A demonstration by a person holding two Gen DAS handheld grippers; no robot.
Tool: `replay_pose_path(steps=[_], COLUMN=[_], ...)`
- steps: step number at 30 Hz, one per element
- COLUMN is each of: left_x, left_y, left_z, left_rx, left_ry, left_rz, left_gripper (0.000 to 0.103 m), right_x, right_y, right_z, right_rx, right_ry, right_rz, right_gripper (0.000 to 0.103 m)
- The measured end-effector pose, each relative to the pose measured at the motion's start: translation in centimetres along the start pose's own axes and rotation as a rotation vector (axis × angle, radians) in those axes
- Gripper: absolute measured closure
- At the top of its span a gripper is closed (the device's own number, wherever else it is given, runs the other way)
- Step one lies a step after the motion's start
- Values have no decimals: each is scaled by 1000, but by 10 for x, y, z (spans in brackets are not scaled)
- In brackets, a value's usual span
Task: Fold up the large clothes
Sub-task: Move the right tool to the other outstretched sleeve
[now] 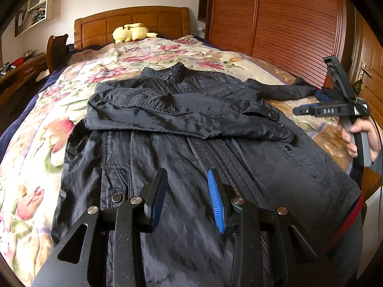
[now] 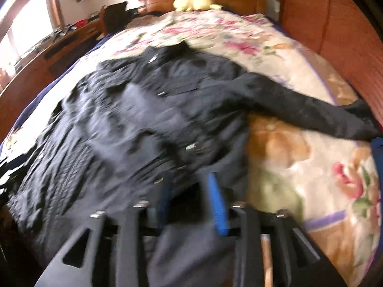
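A black zip jacket (image 1: 191, 129) lies front up on the floral bedspread (image 1: 38, 157), collar toward the headboard. One sleeve (image 1: 182, 114) is folded across the chest. The other sleeve (image 2: 299, 105) stretches out to the right edge of the bed. My left gripper (image 1: 188, 196) is open and empty, just above the jacket's lower front by the zipper. My right gripper (image 2: 191, 203) is open over the jacket's right hem; that view is blurred. It also shows in the left wrist view (image 1: 311, 111), held in a hand off the bed's right side.
A yellow plush toy (image 1: 131, 32) lies by the wooden headboard (image 1: 134, 19). A wooden wardrobe (image 1: 275, 24) stands along the right of the bed. A desk (image 2: 47, 52) and a chair (image 1: 56, 50) stand at the left.
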State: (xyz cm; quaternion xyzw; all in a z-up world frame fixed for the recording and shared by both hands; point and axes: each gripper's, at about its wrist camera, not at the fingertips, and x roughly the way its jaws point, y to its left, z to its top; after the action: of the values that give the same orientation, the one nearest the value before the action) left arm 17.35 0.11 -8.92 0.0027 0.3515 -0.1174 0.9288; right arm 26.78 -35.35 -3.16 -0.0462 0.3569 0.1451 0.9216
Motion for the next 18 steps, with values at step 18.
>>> replay_pose_path(steps=[18], left_x=[24], left_y=[-12], left_z=[2], left_rx=[-7], left_ry=[36], left_rz=[-14], left_gripper=[67], right_x=[71], right_y=[-216], right_z=[64], right_rx=[313], right_ry=[14], right_rz=[-248], right_gripper=[38])
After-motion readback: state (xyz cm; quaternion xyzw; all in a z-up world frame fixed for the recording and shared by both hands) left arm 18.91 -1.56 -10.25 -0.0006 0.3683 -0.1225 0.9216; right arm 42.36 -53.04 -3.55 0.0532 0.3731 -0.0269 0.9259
